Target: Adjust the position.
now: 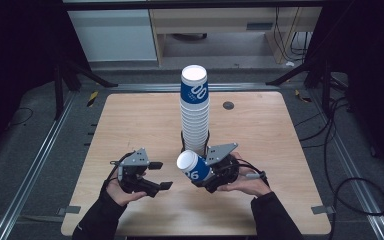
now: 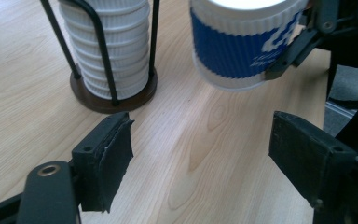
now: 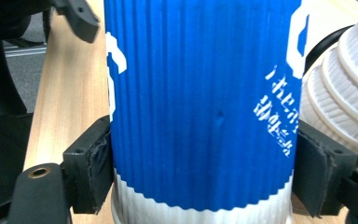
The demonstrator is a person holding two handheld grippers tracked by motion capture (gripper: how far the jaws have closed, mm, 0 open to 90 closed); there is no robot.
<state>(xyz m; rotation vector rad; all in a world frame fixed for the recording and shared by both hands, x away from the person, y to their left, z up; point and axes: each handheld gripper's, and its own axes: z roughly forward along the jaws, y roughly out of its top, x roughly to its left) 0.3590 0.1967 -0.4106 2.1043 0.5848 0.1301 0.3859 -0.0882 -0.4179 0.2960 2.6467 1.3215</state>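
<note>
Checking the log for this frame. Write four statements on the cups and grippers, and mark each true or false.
1. The right gripper is shut on a blue cup. True.
2. The left gripper holds a cup. False: its jaws stand open with nothing between them.
3. The cup stack stands in a black wire holder with a round base. True.
4. The blue cup rests on the table. False: it is held tilted above it.

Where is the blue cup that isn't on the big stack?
In the high view the single blue cup is near the table's front middle, tipped sideways and clamped in the right gripper, just in front of the tall cup stack and right of the open left gripper.
</note>
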